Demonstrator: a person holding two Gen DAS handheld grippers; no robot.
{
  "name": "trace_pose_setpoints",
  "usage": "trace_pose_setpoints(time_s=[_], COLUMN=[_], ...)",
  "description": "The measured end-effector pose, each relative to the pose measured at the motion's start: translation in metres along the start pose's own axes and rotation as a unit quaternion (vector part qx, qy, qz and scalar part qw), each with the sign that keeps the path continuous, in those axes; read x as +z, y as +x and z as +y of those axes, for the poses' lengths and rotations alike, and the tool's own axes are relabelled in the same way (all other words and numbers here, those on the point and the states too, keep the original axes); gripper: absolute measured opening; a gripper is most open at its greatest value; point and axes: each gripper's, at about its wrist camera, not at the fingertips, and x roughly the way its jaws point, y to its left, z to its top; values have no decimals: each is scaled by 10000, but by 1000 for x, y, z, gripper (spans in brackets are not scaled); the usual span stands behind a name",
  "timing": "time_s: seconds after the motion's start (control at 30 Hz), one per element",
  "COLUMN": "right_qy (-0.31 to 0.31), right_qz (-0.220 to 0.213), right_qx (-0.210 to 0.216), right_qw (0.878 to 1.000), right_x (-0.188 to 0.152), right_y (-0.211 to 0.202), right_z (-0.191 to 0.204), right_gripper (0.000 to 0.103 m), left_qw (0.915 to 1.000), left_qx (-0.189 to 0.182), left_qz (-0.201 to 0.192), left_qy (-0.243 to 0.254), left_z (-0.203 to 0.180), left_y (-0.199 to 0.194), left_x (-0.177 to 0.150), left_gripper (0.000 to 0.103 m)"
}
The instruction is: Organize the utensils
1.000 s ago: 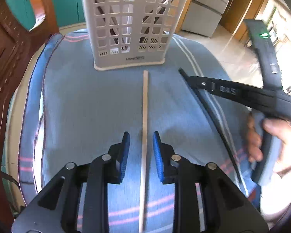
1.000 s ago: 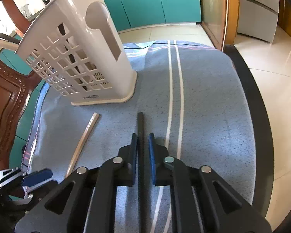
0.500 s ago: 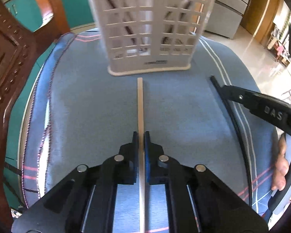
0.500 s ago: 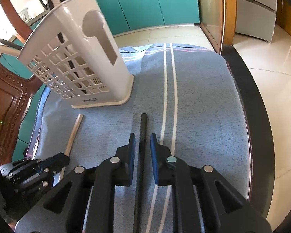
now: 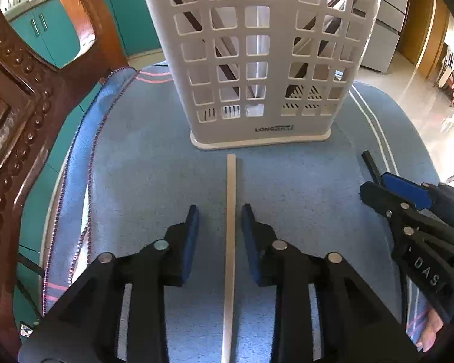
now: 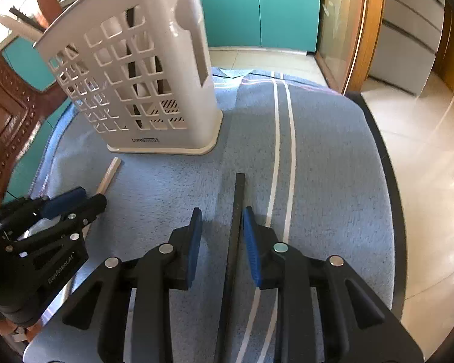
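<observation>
A white slotted utensil holder [image 5: 257, 60] stands upright on a blue towel [image 5: 142, 175]; it also shows in the right wrist view [image 6: 142, 84], with dark and pale utensils inside. A pale chopstick [image 5: 230, 211] lies flat on the towel between the open jaws of my left gripper [image 5: 219, 214], its tip just short of the holder. A black chopstick [image 6: 236, 217] lies flat between the open jaws of my right gripper [image 6: 222, 220], close to the right pad. The black chopstick's tip [image 5: 368, 160] and the pale chopstick's tip [image 6: 110, 174] each show in the other view.
A carved wooden chair back [image 5: 21, 115] stands at the left of the table. The towel has white stripes [image 6: 283, 139] near the right side. The table's dark edge [image 6: 387, 166] drops to a tiled floor. Teal cabinets [image 6: 257, 6] stand behind.
Both grippers have opened: the left was shut on the pale chopstick half a second ago, the right was nearly closed around the black one. Both have moved closer to the holder.
</observation>
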Motion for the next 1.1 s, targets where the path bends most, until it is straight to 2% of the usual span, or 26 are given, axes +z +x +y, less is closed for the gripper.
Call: trace_pose_setpoints(time_s=[0.1,0.3,0.47,0.5,0.53,0.6,0.73,0.83,1.1], right_qy=[-110,-109,-101,-98,-97,-89,-63,-55,-55], right_qz=[-38,-41,-38,-38,-38,-33,-23,-15,-8], right_qx=[-72,-56,-45,-43,-42,-30,-2,9,50], right_qw=[9999,9999,9999,9999,9999,9999,10000,10000,10000], right_x=[-2,-3,-3,-3,-3,-3,-4,-3,-3], right_y=[0,2,1,1,1,0,-1,-2,-2], right_z=[4,7,6,6,7,6,5,4,3], right_gripper=[33,34,34,34,35,35,35,35,35], left_qw=[9999,9999,9998,9998,9997,9992,9989,9990,9990], left_qx=[91,122,17,-19,-101,-285,-381,-394,-416], left_qz=[-48,-70,-48,-44,-37,-11,-19,-24,6], left_qy=[55,-55,-199,-207,-219,-295,-258,-212,-189], left_z=[-11,-8,3,6,11,13,11,8,3], left_y=[-3,-5,-14,-9,-4,-4,-7,-8,-17], left_x=[-1,-11,-21,-19,-16,-15,-17,-18,-27], left_gripper=[35,45,45,43,35,29,14,7,7])
